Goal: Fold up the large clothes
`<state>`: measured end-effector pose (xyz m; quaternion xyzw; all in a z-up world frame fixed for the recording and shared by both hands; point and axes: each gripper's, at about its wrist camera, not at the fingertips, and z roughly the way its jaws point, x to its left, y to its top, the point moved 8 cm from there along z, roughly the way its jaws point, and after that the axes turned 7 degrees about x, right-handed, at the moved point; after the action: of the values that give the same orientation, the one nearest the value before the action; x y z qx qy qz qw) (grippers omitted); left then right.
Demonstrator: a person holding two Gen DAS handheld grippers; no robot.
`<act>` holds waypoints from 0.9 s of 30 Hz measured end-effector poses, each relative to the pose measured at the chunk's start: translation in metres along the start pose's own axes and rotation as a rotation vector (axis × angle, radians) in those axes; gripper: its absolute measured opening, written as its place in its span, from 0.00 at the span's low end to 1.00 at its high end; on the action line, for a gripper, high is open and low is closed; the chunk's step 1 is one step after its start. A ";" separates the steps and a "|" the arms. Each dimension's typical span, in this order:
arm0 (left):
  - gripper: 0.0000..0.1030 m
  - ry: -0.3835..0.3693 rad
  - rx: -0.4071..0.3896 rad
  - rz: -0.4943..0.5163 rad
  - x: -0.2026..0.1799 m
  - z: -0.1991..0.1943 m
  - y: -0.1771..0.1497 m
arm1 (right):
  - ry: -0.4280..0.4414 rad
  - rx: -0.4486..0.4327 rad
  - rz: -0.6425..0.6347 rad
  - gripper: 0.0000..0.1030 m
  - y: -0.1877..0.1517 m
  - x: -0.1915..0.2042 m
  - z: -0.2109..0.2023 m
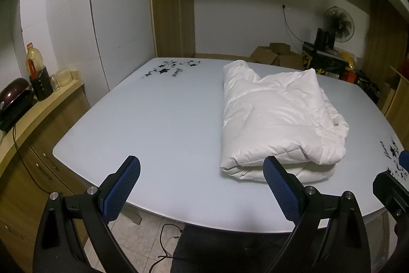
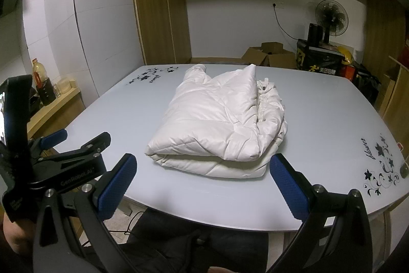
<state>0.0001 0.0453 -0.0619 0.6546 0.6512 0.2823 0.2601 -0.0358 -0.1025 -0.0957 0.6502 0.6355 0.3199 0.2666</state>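
Note:
A white puffy jacket (image 1: 276, 117) lies folded into a thick bundle on the pale grey table (image 1: 153, 124); it also shows in the right wrist view (image 2: 217, 124), with one sleeve end sticking out toward the far side. My left gripper (image 1: 202, 170) is open and empty, held over the table's near edge, to the left of the bundle. My right gripper (image 2: 203, 168) is open and empty, just in front of the bundle's near edge. The left gripper's body (image 2: 51, 163) shows at the left of the right wrist view.
A wooden counter (image 1: 38, 109) with bottles and a dark appliance stands left of the table. Cardboard boxes (image 2: 271, 55), bags and a standing fan (image 2: 331, 17) stand behind the table. Black flower prints (image 2: 383, 170) mark the table corners.

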 end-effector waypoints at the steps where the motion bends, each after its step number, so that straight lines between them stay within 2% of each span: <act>1: 0.94 -0.001 0.001 0.001 -0.001 0.000 0.000 | -0.001 0.001 0.000 1.00 0.000 0.000 0.000; 27: 0.94 -0.002 0.006 0.010 0.000 0.000 -0.002 | 0.008 0.009 -0.004 1.00 -0.003 -0.003 0.000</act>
<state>-0.0010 0.0456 -0.0632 0.6589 0.6486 0.2812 0.2572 -0.0376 -0.1051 -0.0981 0.6488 0.6393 0.3190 0.2619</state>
